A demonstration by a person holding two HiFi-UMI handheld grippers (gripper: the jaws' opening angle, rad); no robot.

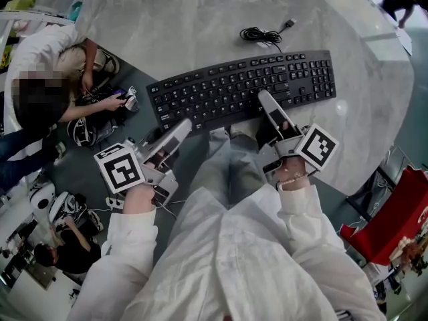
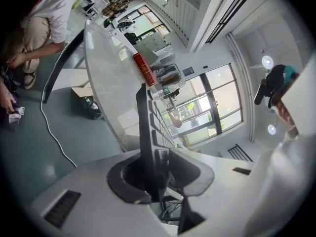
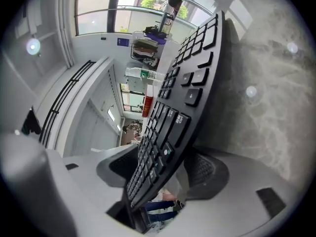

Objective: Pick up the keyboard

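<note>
head view: black full-size computer keyboard (image 1: 241,89) lies across the middle of the frame on a pale grey marbled round counter (image 1: 200,19), its near long edge at the counter's rim. cannot tell whether it rests flat or is slightly raised. its black cable (image 1: 264,35) sits coiled just above it, upper centre, plug end free.

left gripper (image 1: 180,129): at the keyboard's lower left corner, pointing up and right in the frame. in the left gripper view the keyboard stands edge-on between the jaws; the jaws are narrow and clamp its thin edge on both faces.

right gripper (image 1: 266,102): at the near edge, right of centre, one white jaw lying over the keys. in the right gripper view the jaws stand wide with the keyboard slanting between them; a gap shows between the keyboard's underside and the dark ribbed pad (image 3: 210,174) at right, so no grip here.

surroundings: a person in a white top (image 1: 60,59) crouches on the floor, upper left of the head view.
</note>
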